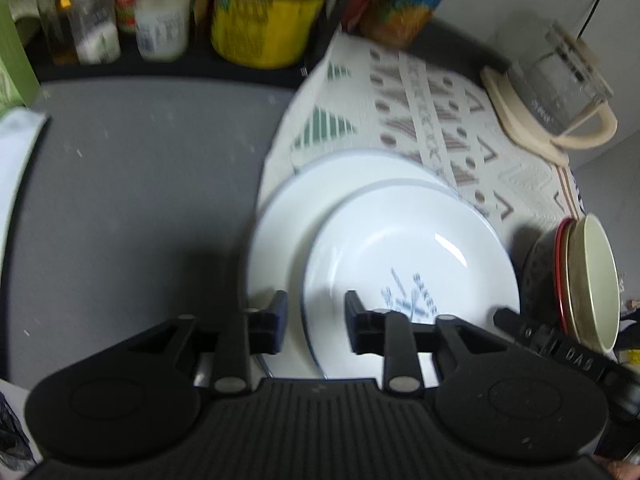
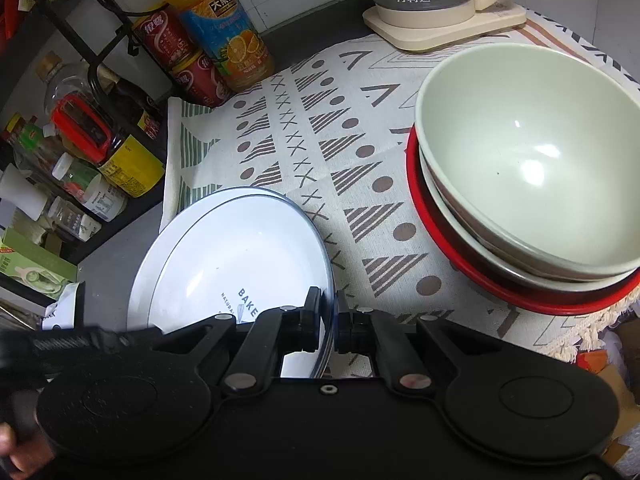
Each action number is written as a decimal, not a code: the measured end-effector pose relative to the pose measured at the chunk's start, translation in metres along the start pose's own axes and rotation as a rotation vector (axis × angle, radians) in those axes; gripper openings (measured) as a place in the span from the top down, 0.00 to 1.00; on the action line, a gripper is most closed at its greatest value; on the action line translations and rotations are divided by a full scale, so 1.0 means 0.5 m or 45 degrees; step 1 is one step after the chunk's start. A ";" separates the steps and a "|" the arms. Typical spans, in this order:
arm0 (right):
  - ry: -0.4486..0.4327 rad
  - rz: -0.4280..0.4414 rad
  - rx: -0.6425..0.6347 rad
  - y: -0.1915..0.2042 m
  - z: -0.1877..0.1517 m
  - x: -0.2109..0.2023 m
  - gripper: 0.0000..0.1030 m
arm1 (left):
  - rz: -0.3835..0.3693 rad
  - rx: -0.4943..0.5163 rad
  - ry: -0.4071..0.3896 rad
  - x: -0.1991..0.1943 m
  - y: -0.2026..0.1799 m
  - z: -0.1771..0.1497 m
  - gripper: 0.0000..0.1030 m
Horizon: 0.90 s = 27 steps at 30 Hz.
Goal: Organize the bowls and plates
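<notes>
Two white plates with blue rims are stacked at the edge of a patterned cloth. The upper plate [image 1: 408, 256] carries blue print and sits shifted right on the lower plate [image 1: 280, 232]. My left gripper [image 1: 316, 320] is open, its fingers straddling the upper plate's near-left rim. My right gripper [image 2: 329, 320] is shut on the upper plate [image 2: 240, 256] at its right rim. A pale green bowl [image 2: 528, 160] is nested in a white bowl and a red bowl [image 2: 460, 276] on the cloth, to the right; the stack also shows in the left wrist view [image 1: 592, 280].
A glass kettle on a cream base [image 2: 440, 0] stands at the back of the cloth [image 2: 320, 140]. Bottles and cans [image 2: 216, 40] and a rack of condiment jars [image 2: 80, 152] line the left. A grey counter [image 1: 140, 200] lies left of the plates.
</notes>
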State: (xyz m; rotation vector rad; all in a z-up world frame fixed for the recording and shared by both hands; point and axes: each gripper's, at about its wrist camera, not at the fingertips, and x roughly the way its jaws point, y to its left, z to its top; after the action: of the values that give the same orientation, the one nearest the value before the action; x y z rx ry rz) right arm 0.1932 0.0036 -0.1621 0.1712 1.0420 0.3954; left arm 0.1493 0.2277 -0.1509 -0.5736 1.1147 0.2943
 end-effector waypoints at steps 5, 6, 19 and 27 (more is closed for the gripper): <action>-0.008 -0.020 -0.022 0.007 -0.003 0.003 0.94 | 0.001 -0.028 -0.079 -0.023 0.011 0.016 0.49; -0.007 -0.025 -0.024 0.008 -0.002 0.004 0.93 | 0.017 -0.024 -0.078 -0.019 0.011 0.016 0.46; 0.014 -0.069 -0.058 0.021 -0.005 0.019 0.90 | 0.012 -0.056 0.000 0.045 0.047 -0.015 0.61; 0.021 -0.078 -0.059 0.028 -0.007 0.028 0.88 | 0.016 -0.028 -0.009 0.046 0.044 -0.005 0.66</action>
State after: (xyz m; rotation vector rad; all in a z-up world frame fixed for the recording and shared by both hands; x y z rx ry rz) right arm 0.1929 0.0220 -0.1704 0.0949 1.0506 0.3657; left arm 0.1460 0.2430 -0.1789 -0.5851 1.1097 0.3198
